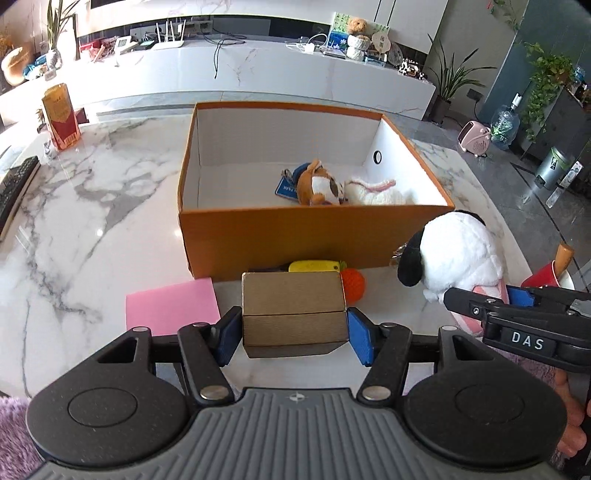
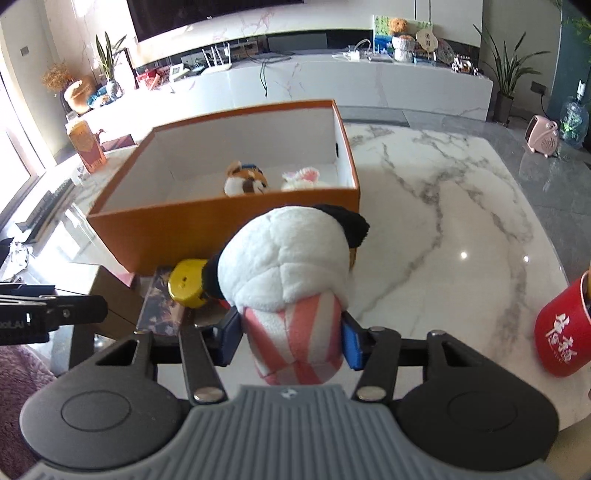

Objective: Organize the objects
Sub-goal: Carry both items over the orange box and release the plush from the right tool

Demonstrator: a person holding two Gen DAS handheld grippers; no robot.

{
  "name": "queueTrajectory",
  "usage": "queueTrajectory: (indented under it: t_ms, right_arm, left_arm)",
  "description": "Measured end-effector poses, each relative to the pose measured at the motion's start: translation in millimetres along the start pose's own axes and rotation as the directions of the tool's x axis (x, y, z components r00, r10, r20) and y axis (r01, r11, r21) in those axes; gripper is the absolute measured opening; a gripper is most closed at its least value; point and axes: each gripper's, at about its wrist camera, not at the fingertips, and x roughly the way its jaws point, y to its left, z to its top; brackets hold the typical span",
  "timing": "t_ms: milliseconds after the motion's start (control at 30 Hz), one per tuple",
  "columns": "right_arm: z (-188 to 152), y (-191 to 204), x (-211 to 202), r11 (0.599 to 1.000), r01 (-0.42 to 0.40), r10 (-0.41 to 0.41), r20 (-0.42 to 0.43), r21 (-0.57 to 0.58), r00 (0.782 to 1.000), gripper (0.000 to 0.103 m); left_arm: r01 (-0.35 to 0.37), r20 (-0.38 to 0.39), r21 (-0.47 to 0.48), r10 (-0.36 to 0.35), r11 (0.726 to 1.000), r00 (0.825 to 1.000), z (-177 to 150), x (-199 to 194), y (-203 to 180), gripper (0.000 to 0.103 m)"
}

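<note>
"Is it bright in here?"

"Very. Sun pours in from the left and washes out the white shelf [image 2: 207,83] at the back. The marble table [image 1: 92,206] shines, with a little white spot of glare."

"Is anything fuzzy?"

"The middle is sharp. The corners go dark and round, and straight lines bend there. The purple sleeve [image 1: 14,435] looks soft and blurry."

A home living room, to judge by the long white marble TV console [image 1: 258,70] under a dark screen [image 2: 221,14], a router [image 1: 168,38], potted plants [image 1: 448,83], a teddy bear [image 1: 356,26], a pink heater [image 2: 543,136] on grey floor tiles, a marble table [image 2: 443,221]
</note>
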Motion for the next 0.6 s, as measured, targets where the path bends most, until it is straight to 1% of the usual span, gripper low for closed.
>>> queueTrajectory:
  t_ms: [133,200,333,433,533,600]
  right_arm:
    - [28,15,-19,0.997,-0.071,0.073,0.074,-0.024,0.995,0.056]
    - [44,23,-23,0.995,-0.096,0.099,0.102,-0.041,0.99,0.056]
    - [79,38,-24,0.988,-0.141,0.149,0.147,-0.063,0.978,0.056]
    - [107,43,-10,0.978,-0.206,0.209,0.139,-0.032,0.968,0.056]
    - [131,46,15,0.963,-0.27,0.266,0.1,0.024,0.959,0.056]
    - [140,51,34,0.95,-0.306,0.302,0.066,0.068,0.951,0.056]
  left_arm:
    - [-0.024,0.056,0.033,0.022,0.999,0.998,21,-11,2,0.07]
    - [-0.03,0.085,0.039,0.026,0.999,0.996,33,-16,6,0.07]
    - [-0.03,0.115,0.031,0.027,0.999,0.993,56,-21,17,0.07]
    - [-0.064,0.137,0.032,0.059,0.997,0.989,72,-17,25,0.069]
    - [-0.06,0.133,0.01,0.059,0.998,0.989,87,-9,39,0.07]
    - [-0.065,0.126,-0.002,0.065,0.998,0.99,96,-2,47,0.069]
